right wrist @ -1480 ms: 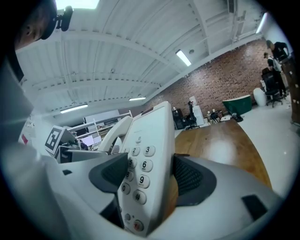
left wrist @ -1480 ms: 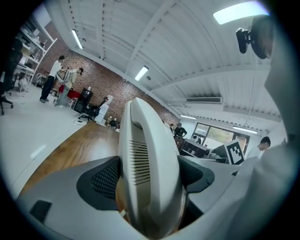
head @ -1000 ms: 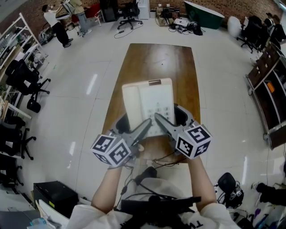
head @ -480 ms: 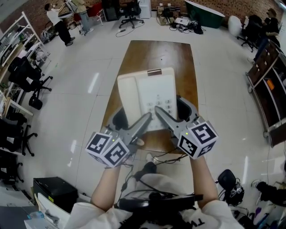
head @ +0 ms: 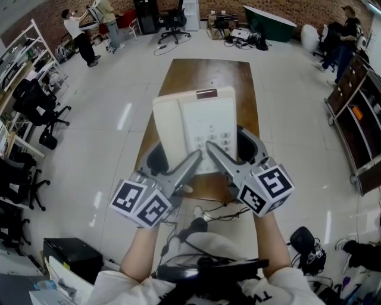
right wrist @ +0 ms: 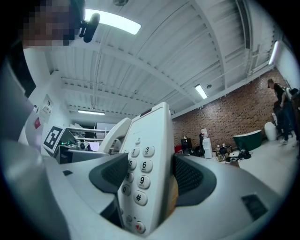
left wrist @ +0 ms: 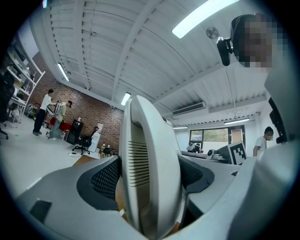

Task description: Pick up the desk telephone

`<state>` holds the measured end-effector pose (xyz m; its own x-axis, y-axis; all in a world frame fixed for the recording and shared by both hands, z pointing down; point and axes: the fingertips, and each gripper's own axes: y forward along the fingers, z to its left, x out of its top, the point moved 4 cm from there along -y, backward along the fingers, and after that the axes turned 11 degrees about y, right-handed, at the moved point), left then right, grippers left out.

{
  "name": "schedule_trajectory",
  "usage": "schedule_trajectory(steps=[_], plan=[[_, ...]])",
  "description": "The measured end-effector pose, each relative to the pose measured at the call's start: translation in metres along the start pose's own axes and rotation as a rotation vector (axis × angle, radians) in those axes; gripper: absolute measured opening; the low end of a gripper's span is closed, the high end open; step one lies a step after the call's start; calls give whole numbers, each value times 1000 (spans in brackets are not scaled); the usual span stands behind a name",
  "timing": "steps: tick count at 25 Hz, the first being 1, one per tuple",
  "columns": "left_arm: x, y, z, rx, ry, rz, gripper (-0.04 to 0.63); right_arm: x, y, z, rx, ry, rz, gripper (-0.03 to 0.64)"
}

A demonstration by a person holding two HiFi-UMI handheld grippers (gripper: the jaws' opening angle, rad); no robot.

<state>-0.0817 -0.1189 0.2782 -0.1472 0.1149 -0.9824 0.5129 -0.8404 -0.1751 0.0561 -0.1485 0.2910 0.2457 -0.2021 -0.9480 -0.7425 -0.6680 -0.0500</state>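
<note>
Desk telephone (head: 196, 128) held in both tools over near end of bench (head: 209, 71), keypad facing up. Left tool (head: 176, 161) clenched on phone's handset side, handset (head: 166, 128) standing between its pads. Right tool (head: 228, 149) clenched on keypad side, pads pressing above and below number keys. Cables hang below tools. Farther: brown bench top, pale floor (head: 286, 89), office chair (head: 172, 15), people (head: 76, 33) standing at far left.
</note>
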Motion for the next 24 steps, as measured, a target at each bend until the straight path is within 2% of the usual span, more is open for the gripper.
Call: schedule_trajectory(steps=[24], plan=[[-2,-3,-3,11,-6,-5,380,-2,-6,4,-16,-18,-1,313]])
